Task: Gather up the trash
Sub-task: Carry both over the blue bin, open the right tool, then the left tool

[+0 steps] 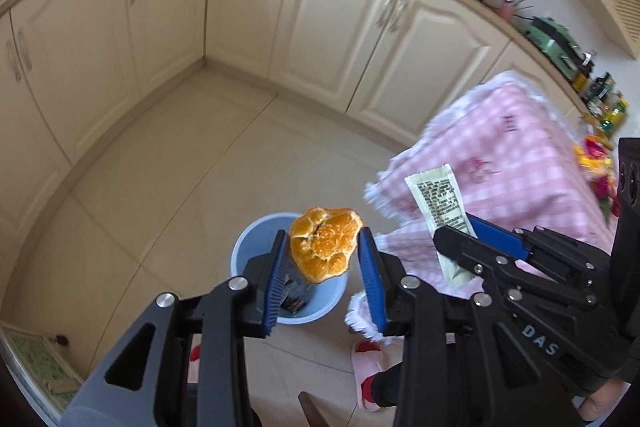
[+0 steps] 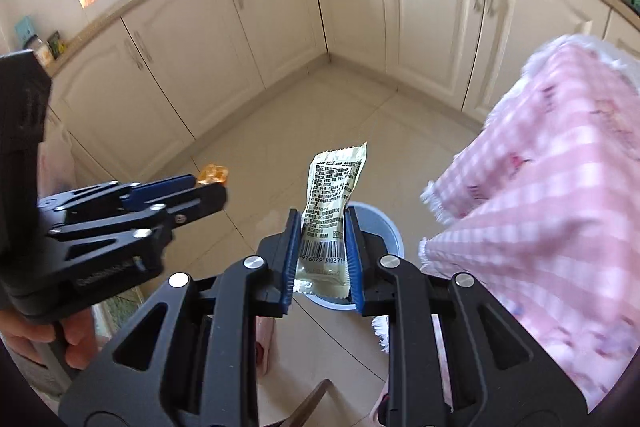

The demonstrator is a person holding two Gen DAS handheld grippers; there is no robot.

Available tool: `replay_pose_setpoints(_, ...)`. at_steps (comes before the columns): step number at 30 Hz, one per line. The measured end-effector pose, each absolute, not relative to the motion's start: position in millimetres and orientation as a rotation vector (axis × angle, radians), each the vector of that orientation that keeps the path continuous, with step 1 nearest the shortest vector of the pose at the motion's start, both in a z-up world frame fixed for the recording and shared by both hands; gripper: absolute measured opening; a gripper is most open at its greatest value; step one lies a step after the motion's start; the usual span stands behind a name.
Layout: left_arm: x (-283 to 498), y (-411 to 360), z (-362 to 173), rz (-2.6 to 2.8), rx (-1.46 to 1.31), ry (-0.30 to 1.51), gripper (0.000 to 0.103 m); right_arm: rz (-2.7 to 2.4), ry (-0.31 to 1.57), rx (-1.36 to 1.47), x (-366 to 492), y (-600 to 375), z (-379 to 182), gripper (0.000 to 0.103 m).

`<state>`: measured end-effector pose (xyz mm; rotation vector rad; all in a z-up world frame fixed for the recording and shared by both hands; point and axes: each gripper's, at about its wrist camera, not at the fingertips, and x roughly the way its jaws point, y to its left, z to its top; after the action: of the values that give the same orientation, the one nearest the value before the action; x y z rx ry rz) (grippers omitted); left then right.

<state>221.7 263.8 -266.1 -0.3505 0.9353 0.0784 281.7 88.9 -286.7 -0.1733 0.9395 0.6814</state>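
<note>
In the left wrist view my left gripper (image 1: 324, 239) is shut on a piece of orange peel (image 1: 325, 247), pith side facing me, held above a light blue bin (image 1: 248, 251) on the floor. Some dark trash (image 1: 294, 303) lies inside the bin. To its right, my right gripper (image 1: 456, 231) pinches a pale printed wrapper (image 1: 434, 199). The right wrist view shows the right gripper (image 2: 322, 214) shut on that wrapper (image 2: 334, 195), barcode end nearest me, over the bin (image 2: 386, 227). At the left of that view the left gripper (image 2: 210, 189) carries the peel (image 2: 214, 174).
A table under a pink checked cloth (image 1: 520, 155) (image 2: 540, 187) stands right of the bin. Cream kitchen cabinets (image 1: 328, 27) wrap around the tiled floor (image 1: 180, 167). A pink slipper (image 1: 366, 367) is beside the bin, and a hand (image 2: 60, 331) grips the left tool.
</note>
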Motion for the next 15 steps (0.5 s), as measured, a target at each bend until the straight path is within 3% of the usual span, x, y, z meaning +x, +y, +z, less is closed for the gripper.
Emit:
replay_pose_setpoints(10,252.5,284.2,-307.3,0.091,-0.387,0.997,0.034,0.663,0.982,-0.192,320.2,125.0,-329.2,0.026)
replay_pose_setpoints(13,258.3,286.6,-313.2,0.094,-0.393,1.005,0.034,0.641,0.978,-0.192,327.7,127.4,-334.2,0.051)
replay_pose_setpoints(15,262.5,286.7,-317.2,0.095,-0.398,1.013,0.034,0.641,0.977,-0.191,329.9,125.7,-335.6,0.051)
